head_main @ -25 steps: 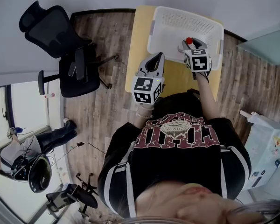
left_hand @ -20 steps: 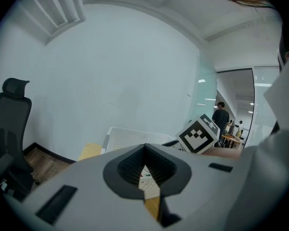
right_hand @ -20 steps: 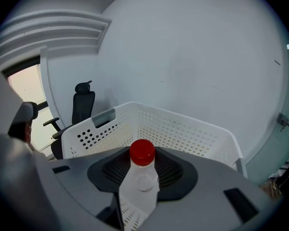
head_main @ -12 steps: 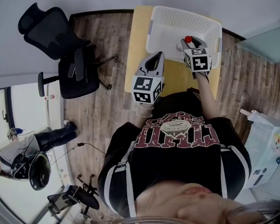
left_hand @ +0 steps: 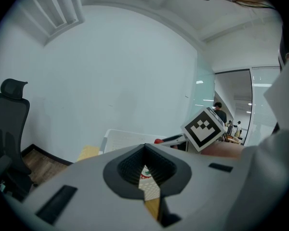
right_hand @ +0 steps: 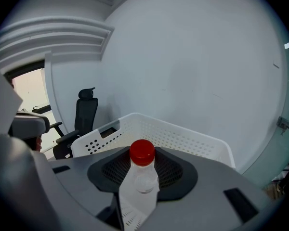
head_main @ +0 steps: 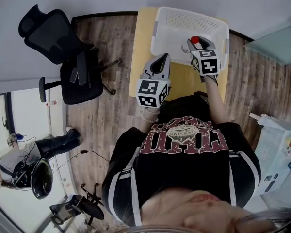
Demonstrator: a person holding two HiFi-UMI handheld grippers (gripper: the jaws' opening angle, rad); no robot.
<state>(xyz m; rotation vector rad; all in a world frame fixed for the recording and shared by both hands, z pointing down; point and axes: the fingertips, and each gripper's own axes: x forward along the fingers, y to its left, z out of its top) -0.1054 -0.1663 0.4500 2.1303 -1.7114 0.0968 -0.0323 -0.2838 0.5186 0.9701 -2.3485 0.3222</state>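
While the right gripper (head_main: 196, 44) clamps a clear, red-capped plastic bottle (right_hand: 143, 179), the left gripper (head_main: 160, 61) is closed and empty. A perforated white basket (head_main: 184, 23) lies at twelve o'clock.

Yellow counter (head_main: 141, 42), seen from above, standing on a wood-plank floor (head_main: 106, 38) close to a white wall. A white perforated basket (head_main: 161, 30) rested directly on the counter and covered its far part. Bare yellow surface remained as a strip along the basket's left side and as a wider band on the near side. A black office chair (head_main: 63, 47) stood on the floor to the counter's left, apart from it
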